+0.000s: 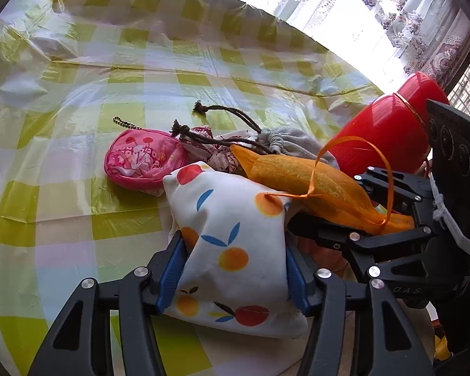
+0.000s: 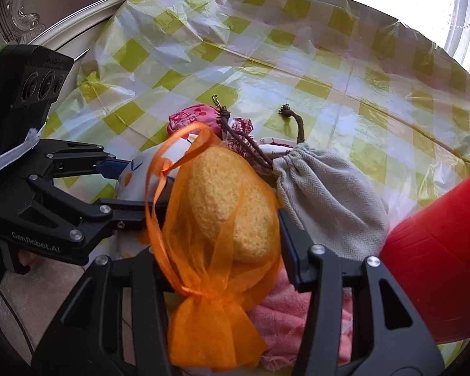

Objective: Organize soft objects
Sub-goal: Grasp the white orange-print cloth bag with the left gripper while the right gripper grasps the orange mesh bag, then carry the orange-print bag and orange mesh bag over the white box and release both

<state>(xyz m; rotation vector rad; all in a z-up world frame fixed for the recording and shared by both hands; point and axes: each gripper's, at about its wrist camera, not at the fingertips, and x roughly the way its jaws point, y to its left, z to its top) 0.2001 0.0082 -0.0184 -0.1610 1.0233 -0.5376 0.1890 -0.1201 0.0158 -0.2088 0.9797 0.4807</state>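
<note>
Early stage, by my reading. Left gripper (image 1: 232,269) jaws clamped on fruit-print pouch (image 1: 232,238); right gripper (image 2: 225,241) jaws closed around orange mesh bag (image 2: 225,219). Pink pouch (image 1: 141,159), grey drawstring bag (image 2: 326,200) lie unsorted mid-counter (image 1: 78,78).

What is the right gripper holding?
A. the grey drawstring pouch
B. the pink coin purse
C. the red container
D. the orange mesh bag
D: in the right wrist view the right gripper has its fingers closed against both sides of the orange mesh bag, while the left gripper holds the fruit-print pouch.
</note>
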